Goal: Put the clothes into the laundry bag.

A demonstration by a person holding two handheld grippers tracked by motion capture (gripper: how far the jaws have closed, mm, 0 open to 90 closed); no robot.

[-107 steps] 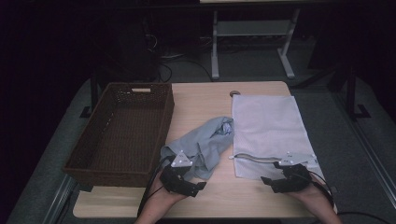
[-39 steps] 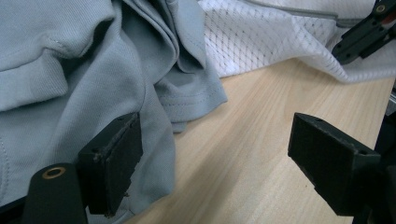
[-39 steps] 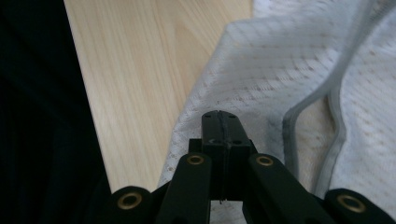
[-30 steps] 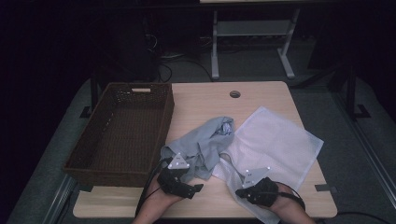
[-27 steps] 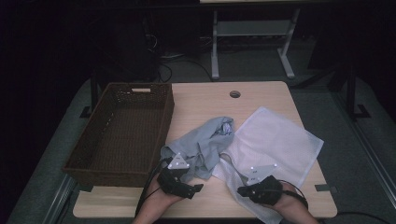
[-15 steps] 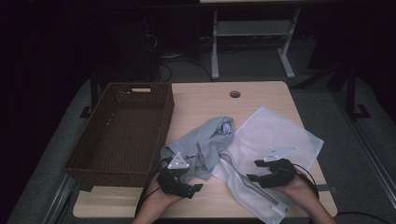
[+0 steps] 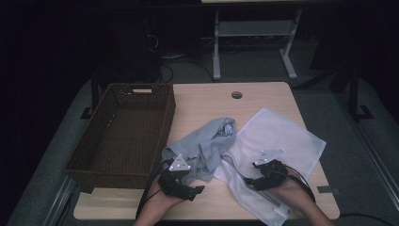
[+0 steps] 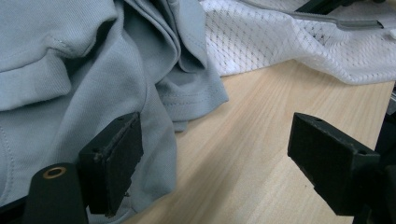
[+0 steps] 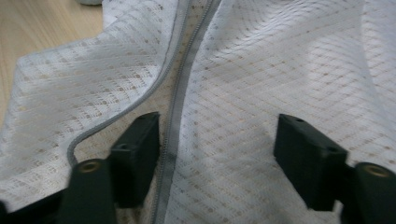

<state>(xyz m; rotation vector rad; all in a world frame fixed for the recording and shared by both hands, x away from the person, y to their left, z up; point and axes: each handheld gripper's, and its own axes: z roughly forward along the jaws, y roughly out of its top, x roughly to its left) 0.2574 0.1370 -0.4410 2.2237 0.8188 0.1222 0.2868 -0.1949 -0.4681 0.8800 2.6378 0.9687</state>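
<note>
worktop (image 7: 263,101): light wood, with a brown wicker basket (image 7: 123,132) on its left side. white mesh bag (image 7: 282,146): spread at right, zip along its near edge. grey shirt (image 7: 202,146): crumpled, just left of the bag, touching it. right gripper (image 9: 215,154): fingers (image 9: 306,158) just opened, apart, over the zip, gripping nothing. left gripper (image 8: 219,163): fingers apart beside the shirt hem. step: opening the bag. next: seize the bag edge again.

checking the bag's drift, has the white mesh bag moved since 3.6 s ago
Yes. The white mesh bag has turned askew and its near edge has slid left toward the grey shirt, away from the table's right edge.
</note>
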